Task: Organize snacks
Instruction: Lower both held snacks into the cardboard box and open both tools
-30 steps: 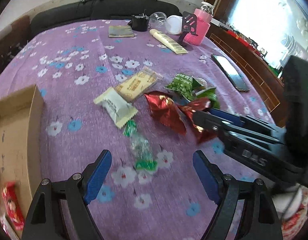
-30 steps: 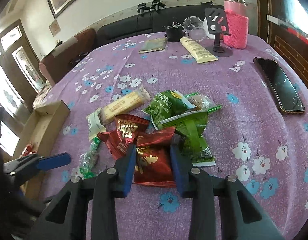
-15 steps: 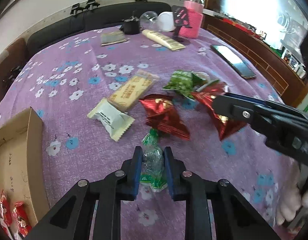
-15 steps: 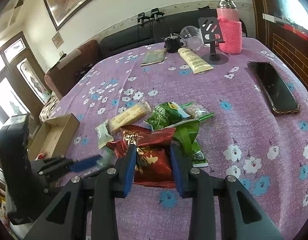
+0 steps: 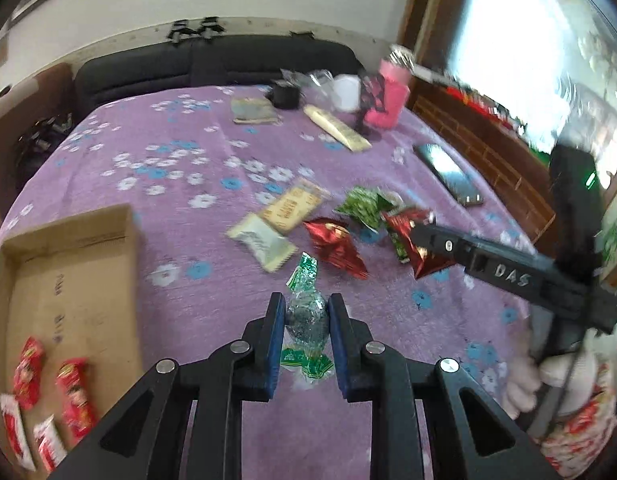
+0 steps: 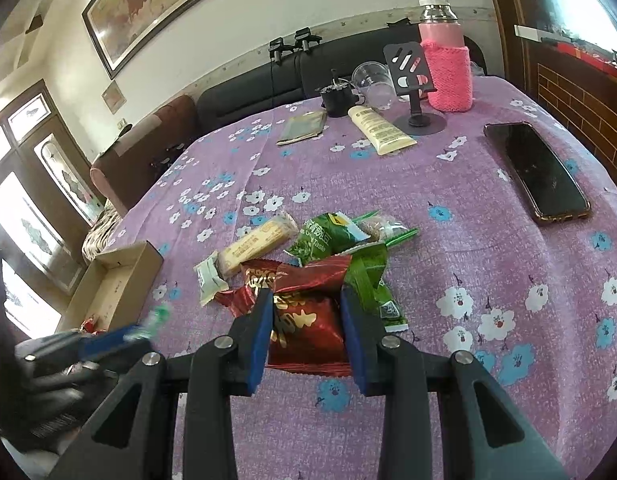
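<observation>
My left gripper [image 5: 306,318] is shut on a clear green-ended candy [image 5: 305,314] and holds it above the purple cloth. My right gripper [image 6: 306,316] is shut on a red snack packet [image 6: 304,322], lifted off the pile; in the left wrist view that packet [image 5: 412,240] hangs at the right gripper's tip. On the cloth lie another red packet [image 5: 335,246], a white packet [image 5: 262,242], a tan biscuit bar [image 5: 292,208] and green packets [image 6: 332,236]. A cardboard box [image 5: 68,280] at the left holds several red and white snacks [image 5: 72,394].
At the table's far side stand a pink-sleeved bottle [image 6: 444,68], a phone stand [image 6: 412,76], a clear cup [image 6: 374,82], a black pot [image 6: 336,98], a cream tube [image 6: 378,130] and a flat pouch [image 6: 302,128]. A phone [image 6: 536,170] lies at the right.
My left gripper closed on the green-ended candy and lifted it. My right gripper, shut on the red packet throughout, raised it off the pile.
</observation>
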Demonstrator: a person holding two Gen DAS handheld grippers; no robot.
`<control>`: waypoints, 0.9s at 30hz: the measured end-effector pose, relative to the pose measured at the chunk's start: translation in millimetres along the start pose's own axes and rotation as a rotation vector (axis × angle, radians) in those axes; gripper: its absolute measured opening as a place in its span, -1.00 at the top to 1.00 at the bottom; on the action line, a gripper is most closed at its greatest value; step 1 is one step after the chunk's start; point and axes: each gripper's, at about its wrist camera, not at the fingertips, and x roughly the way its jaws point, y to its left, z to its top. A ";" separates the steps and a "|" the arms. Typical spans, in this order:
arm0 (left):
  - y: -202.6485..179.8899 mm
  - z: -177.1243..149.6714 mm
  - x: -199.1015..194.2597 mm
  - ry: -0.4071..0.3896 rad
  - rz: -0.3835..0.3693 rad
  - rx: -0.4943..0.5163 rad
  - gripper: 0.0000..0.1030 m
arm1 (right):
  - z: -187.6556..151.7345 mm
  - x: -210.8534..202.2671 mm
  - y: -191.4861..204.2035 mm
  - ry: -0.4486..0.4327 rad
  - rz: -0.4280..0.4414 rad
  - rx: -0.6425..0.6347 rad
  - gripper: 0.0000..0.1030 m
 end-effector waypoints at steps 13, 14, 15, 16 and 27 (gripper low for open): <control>129.0 -15.9 -81.8 -0.109 0.136 -0.201 0.57 | 0.6 -10.9 107.2 0.031 0.127 -0.135 0.37; 136.5 -17.3 -84.7 -0.112 0.147 -0.209 0.57 | 1.0 -8.8 118.4 0.040 0.140 -0.148 0.37; 143.1 -17.8 -86.1 -0.112 0.157 -0.215 0.57 | 1.3 -5.9 129.9 0.051 0.153 -0.161 0.36; 150.3 -18.8 -87.1 -0.111 0.169 -0.222 0.57 | 0.9 -1.6 143.7 0.066 0.168 -0.176 0.36; 223.2 -23.5 -59.7 -0.047 0.212 -0.355 0.56 | -20.7 63.4 243.9 0.204 0.185 -0.303 0.36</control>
